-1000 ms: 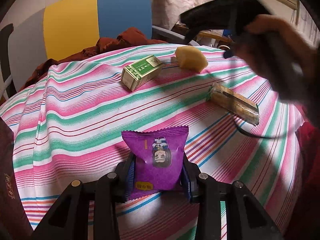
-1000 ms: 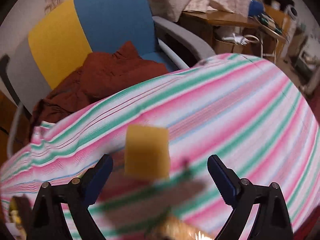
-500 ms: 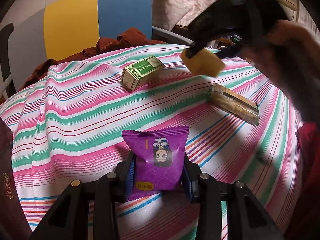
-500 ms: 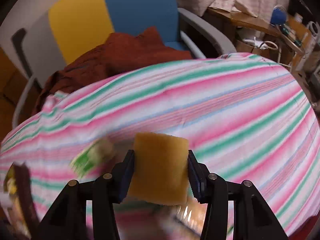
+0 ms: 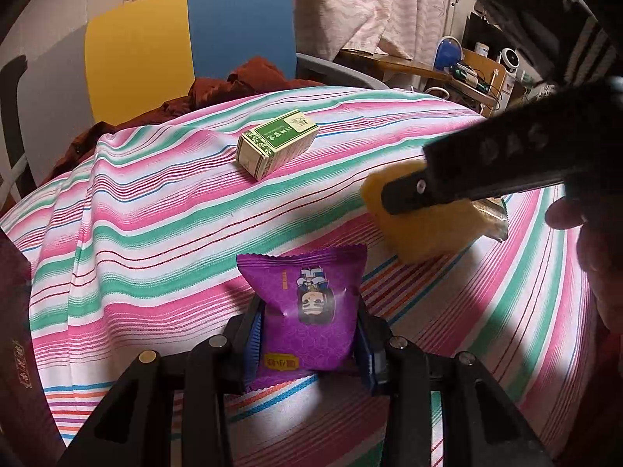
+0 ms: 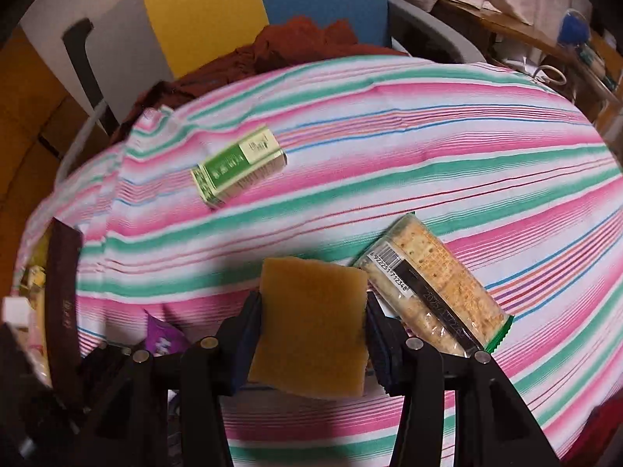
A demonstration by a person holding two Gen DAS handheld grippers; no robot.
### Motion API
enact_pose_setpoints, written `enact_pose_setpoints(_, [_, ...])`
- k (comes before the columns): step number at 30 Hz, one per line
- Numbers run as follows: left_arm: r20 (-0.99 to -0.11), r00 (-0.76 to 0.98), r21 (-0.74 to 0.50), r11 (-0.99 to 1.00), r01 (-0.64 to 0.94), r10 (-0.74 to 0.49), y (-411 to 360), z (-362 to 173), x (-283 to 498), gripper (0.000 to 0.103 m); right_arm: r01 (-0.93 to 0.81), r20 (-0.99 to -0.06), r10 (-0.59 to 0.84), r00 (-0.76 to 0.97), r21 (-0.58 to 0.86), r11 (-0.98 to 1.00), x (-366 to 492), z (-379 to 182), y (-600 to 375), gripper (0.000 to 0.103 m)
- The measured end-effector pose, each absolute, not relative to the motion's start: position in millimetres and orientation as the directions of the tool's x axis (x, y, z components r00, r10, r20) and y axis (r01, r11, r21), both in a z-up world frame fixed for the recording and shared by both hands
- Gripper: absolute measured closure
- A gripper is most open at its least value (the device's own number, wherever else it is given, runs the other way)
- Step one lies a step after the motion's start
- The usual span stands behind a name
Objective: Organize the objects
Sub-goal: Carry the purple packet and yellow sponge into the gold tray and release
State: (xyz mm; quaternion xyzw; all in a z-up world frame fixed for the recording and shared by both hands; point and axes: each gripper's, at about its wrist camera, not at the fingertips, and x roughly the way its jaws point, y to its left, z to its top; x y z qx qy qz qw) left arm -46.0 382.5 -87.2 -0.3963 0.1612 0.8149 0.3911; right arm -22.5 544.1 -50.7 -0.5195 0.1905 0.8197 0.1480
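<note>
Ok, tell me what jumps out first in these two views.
The purple snack packet clamped in the left tool dominates the near foreground. The right tool grips a yellow sponge beside a cracker pack, and a green box lies farther back on the striped tablecloth.

Probably a home room, striped tablecloth, starfish curtains, cluttered desk

Left tongs clamp a purple snack packet; right tongs carry a yellow sponge beside it.
</note>
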Motion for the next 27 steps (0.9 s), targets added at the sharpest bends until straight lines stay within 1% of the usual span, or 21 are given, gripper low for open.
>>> enact_pose_setpoints(3, [-0.772,-0.390,-0.032,-0.643,-0.765,0.503,384,-87,-45,0.062,-0.415,-0.916,0.052,-0.398,0.129,-0.901,-27,-56,543,0.052])
enact_pose_setpoints(10, [-0.775,-0.395,-0.018,-0.643,-0.766,0.492,386,-86,-43,0.064,-0.403,-0.915,0.061,-0.398,0.115,-0.908,-28,-57,543,0.053])
enact_pose_setpoints(14, [-0.783,-0.385,-0.034,-0.653,-0.757,0.488,384,-84,-46,0.066,-0.375,-0.914,0.105,-0.393,0.055,-0.925,-31,-57,534,0.052])
enact_pose_setpoints(17, [-0.789,-0.392,-0.032,-0.669,-0.742,0.473,374,-79,-43,0.066,-0.368,-0.911,0.113,-0.396,0.045,-0.929,-32,-56,532,0.052])
enact_pose_setpoints(23, [-0.756,-0.409,-0.054,-0.672,-0.739,0.511,335,-47,-30,0.066,-0.351,-0.903,0.141,-0.406,0.012,-0.936,-35,-54,528,0.052])
enact_pose_setpoints(27, [-0.719,-0.456,-0.087,-0.719,-0.689,0.524,295,-18,-33,0.066,-0.341,-0.891,0.166,-0.423,-0.013,-0.940,-34,-51,523,0.052])
